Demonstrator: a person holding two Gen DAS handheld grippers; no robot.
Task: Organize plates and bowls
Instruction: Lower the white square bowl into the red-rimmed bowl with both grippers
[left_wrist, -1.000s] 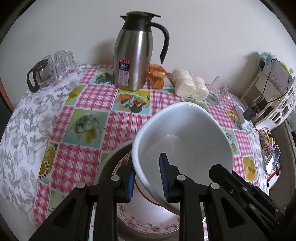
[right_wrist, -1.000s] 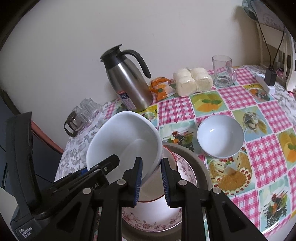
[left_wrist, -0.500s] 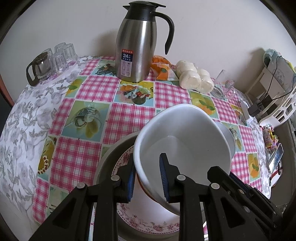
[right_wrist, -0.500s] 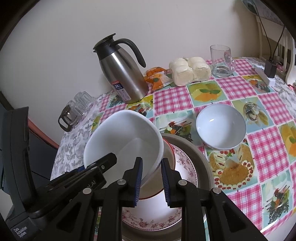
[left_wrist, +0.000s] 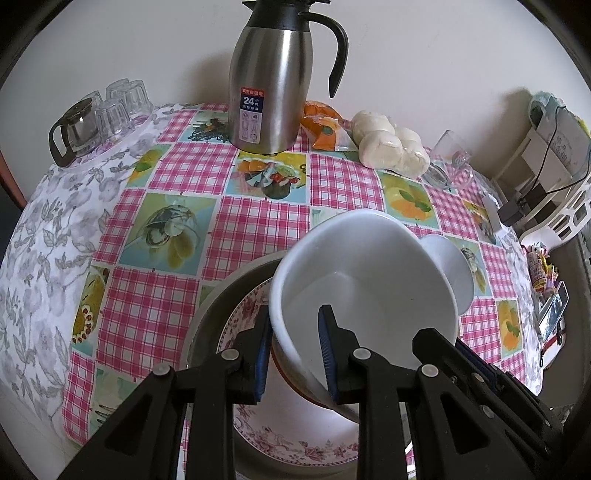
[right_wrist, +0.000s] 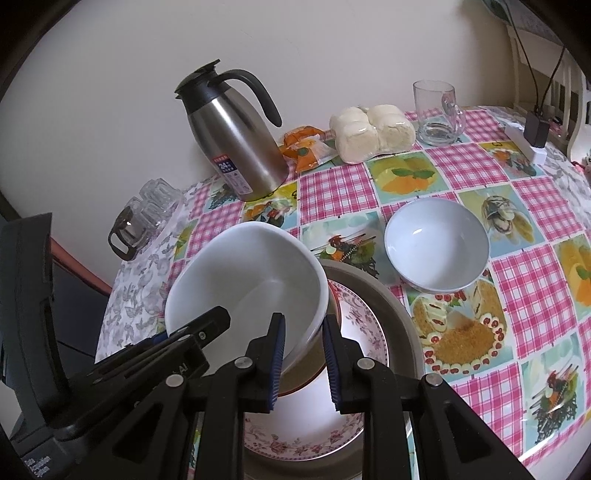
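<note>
The left gripper (left_wrist: 293, 352) clamped the big bowl's (left_wrist: 365, 280) near-left rim, one finger inside, one outside. The bowl tilted over a red-rimmed bowl (right_wrist: 306, 373) on the floral plate (right_wrist: 354, 321). The right gripper (right_wrist: 303, 360) pinched its right rim likewise. A small bowl (right_wrist: 436, 248) sat farther right.
</note>
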